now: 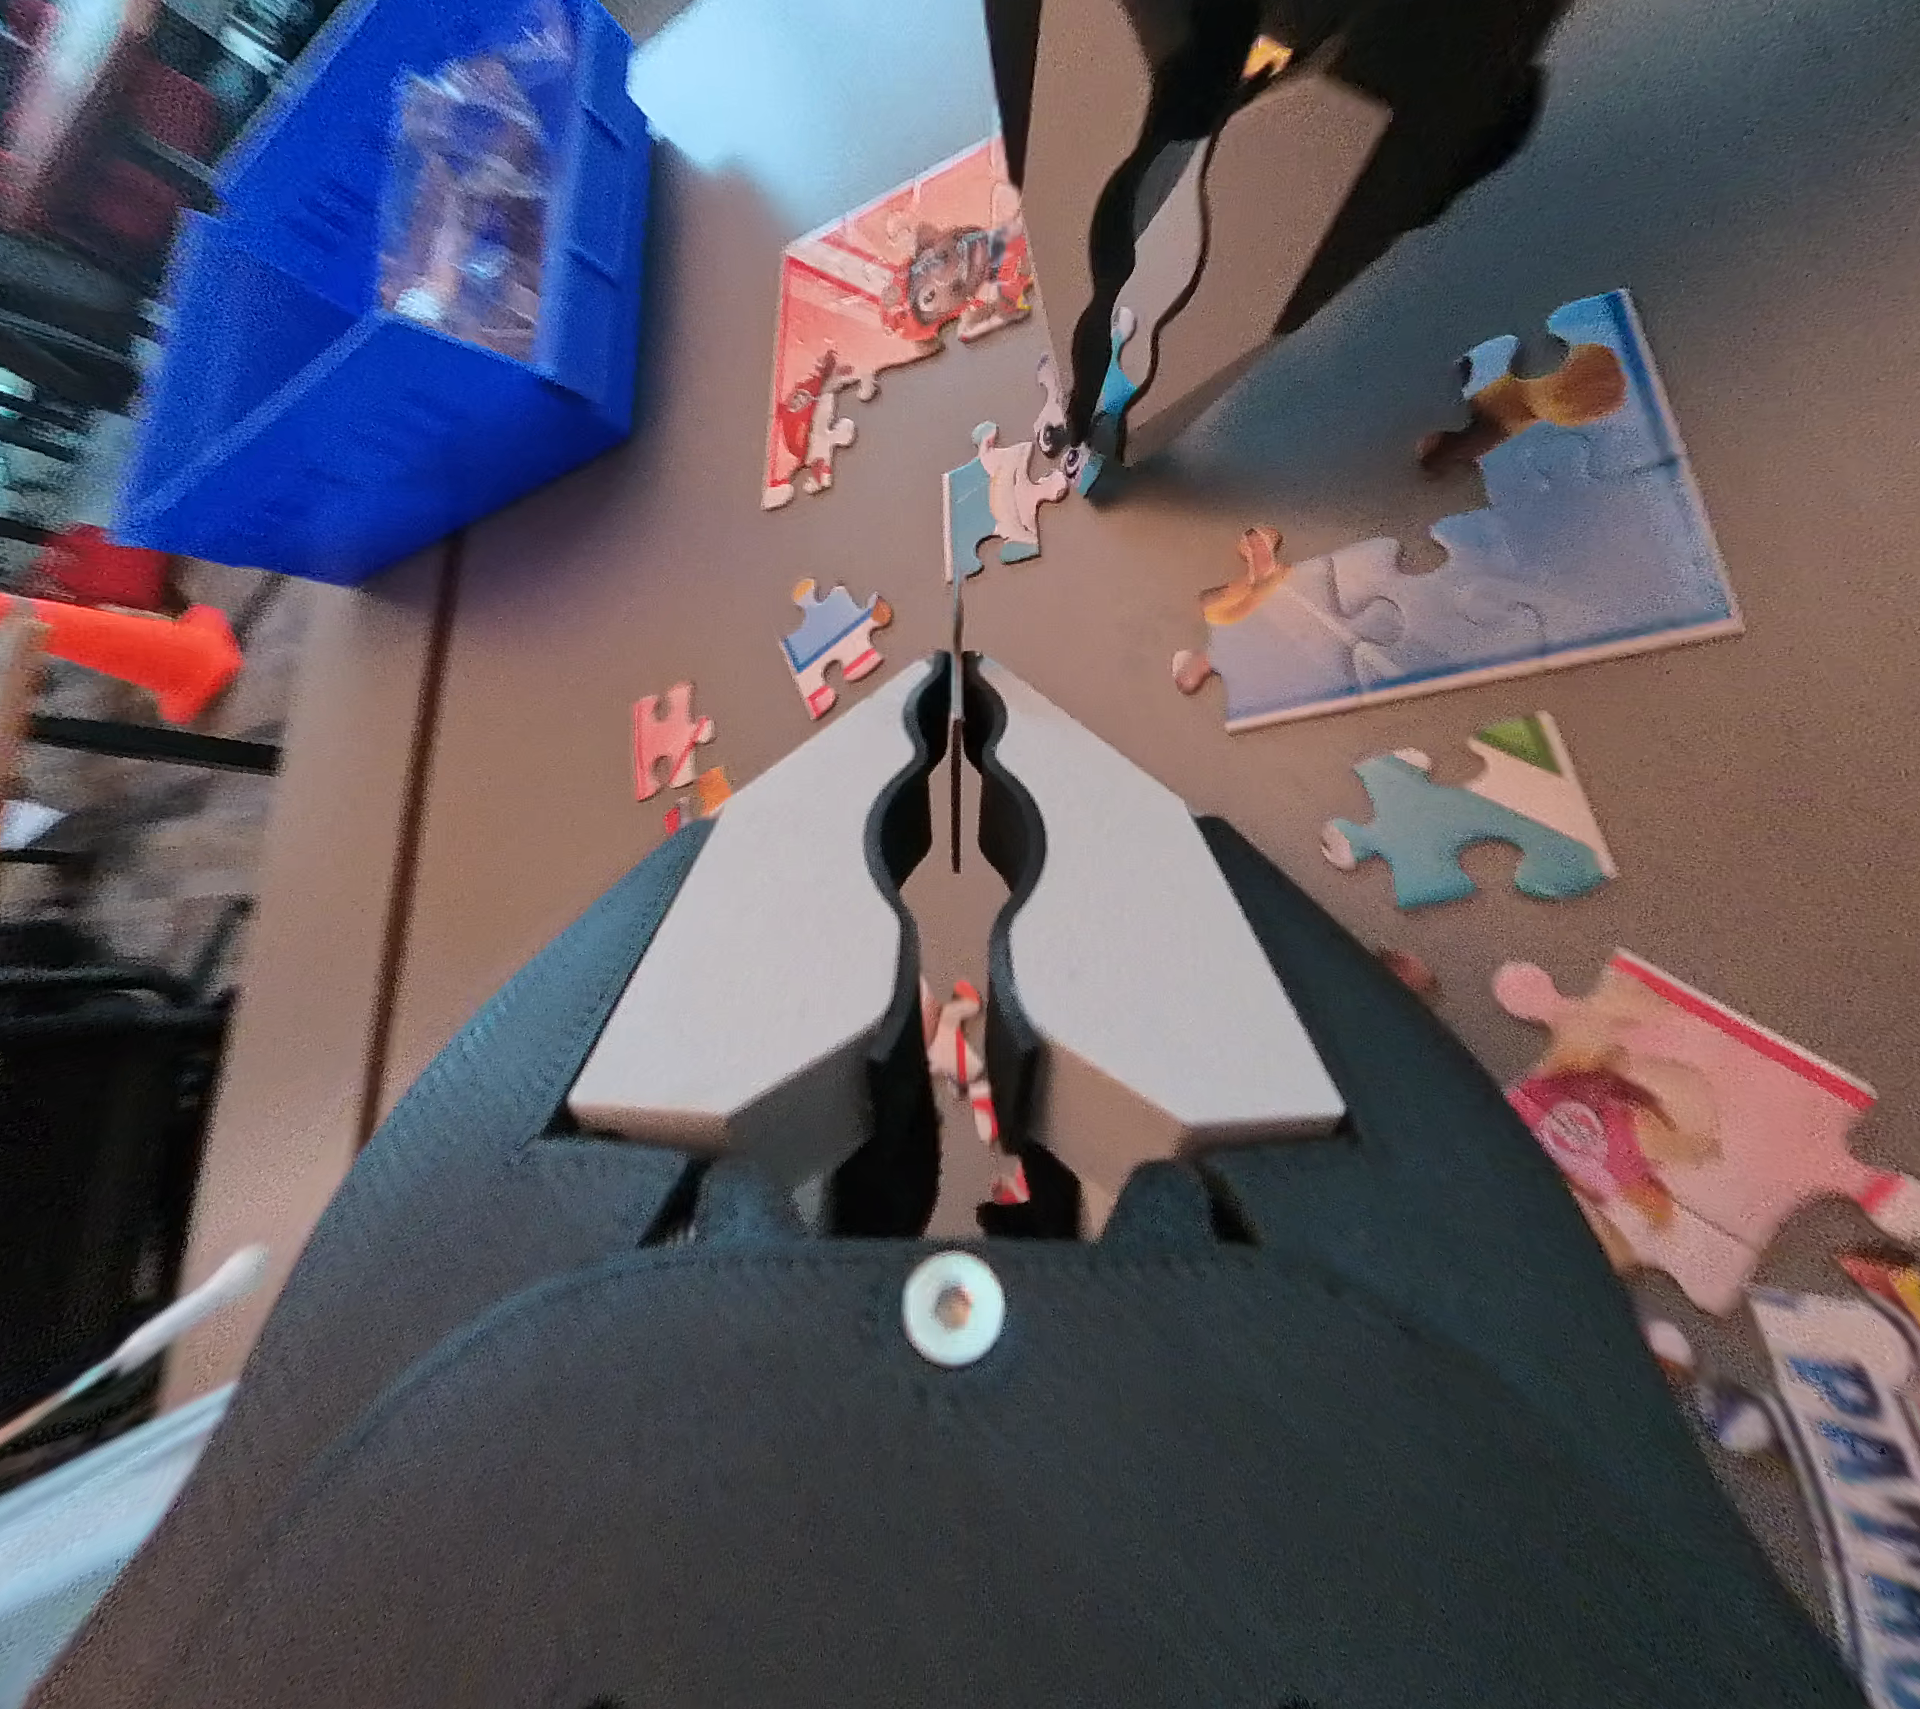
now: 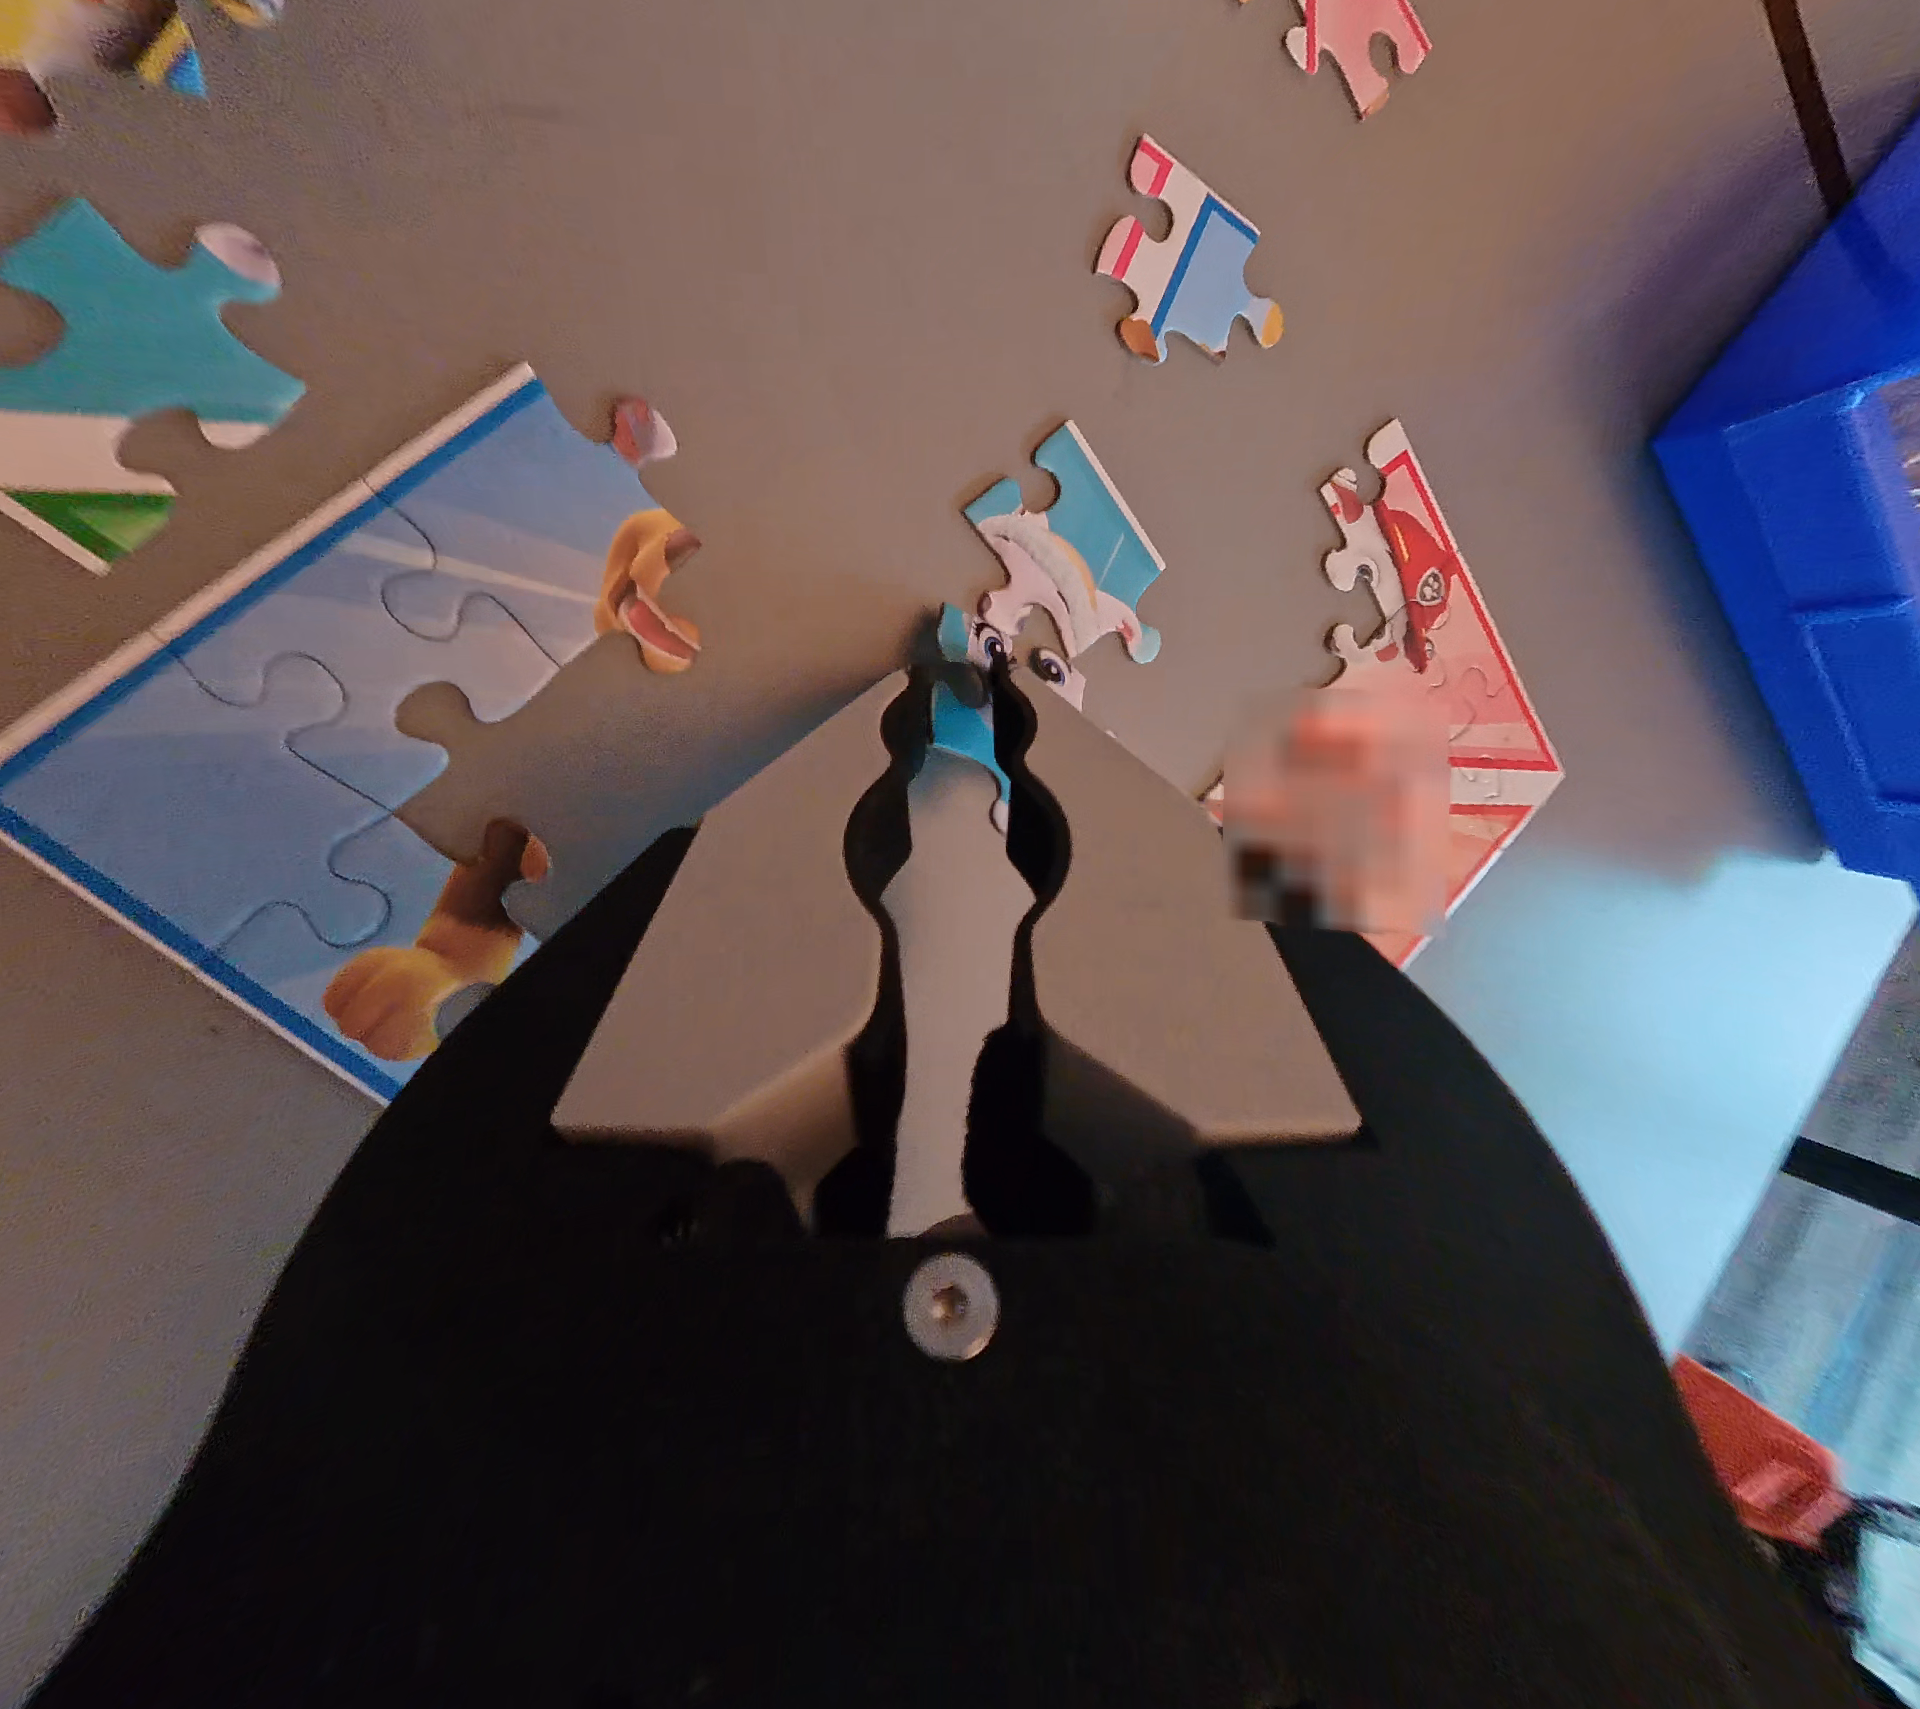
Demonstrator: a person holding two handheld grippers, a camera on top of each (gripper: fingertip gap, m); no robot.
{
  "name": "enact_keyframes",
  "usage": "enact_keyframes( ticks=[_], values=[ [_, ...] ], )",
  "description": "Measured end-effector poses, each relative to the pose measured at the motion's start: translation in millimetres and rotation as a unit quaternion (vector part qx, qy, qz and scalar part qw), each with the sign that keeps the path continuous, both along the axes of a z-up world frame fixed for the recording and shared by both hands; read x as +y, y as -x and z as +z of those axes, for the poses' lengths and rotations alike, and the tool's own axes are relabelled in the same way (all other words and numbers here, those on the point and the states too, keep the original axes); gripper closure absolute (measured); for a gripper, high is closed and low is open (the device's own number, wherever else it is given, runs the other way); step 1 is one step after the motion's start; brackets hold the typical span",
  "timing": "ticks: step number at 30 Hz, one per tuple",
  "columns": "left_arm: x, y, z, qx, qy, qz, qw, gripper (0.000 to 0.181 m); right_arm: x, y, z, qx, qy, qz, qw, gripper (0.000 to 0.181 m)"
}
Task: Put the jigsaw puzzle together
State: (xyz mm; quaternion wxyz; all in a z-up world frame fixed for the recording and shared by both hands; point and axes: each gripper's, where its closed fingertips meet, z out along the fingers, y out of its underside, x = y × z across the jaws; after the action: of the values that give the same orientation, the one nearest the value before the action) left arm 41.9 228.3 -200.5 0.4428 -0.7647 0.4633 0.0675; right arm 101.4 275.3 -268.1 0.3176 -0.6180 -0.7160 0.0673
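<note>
R gripper (image 2: 961, 688) jaws clamp thin, light, stiff puzzle piece (image 2: 971, 740) by edge; L gripper (image 1: 956, 672) jaws pinch another piece edge-on (image 1: 954, 620).

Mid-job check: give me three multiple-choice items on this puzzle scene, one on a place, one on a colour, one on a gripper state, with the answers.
1. Where is the blue bin relative to the red-bordered puzzle section in the right wrist view?
A. To its right
B. To its left
C. On top of it

2. What colour is the border of the large assembled sky section?
A. Green
B. Blue and white
C. Black

3. What is the right gripper doing?
A. Open above bare table
B. Shut on a puzzle piece
C. Out of view

Answers: 1 A, the bin sits at the right edge beyond that section. 2 B, a blue line inside a white rim runs along its edge. 3 B, its fingers pinch a blue piece beside the loose dog-face piece.
</note>
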Motion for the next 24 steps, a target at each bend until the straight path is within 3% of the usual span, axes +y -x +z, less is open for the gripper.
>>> enact_keyframes(
  ticks=[4,9,12,24],
  values=[
    [42,-9,-18,-0.031,0.053,-0.007,0.998,0.181,0,3,6,0.033,0.033,-0.025,0.999,0.177],
    [71,-21,-53,-0.032,0.121,-0.017,0.992,0.181,-4,7,0,0.050,0.054,-0.058,0.996,0.176],
    [72,-26,-71,-0.049,0.167,-0.024,0.984,0.181,-5,10,-4,0.055,0.050,-0.067,0.995,0.175],
    [73,-29,-76,-0.085,0.185,-0.028,0.979,0.181,-8,21,-8,0.082,0.098,-0.090,0.988,0.177]
  ],
)
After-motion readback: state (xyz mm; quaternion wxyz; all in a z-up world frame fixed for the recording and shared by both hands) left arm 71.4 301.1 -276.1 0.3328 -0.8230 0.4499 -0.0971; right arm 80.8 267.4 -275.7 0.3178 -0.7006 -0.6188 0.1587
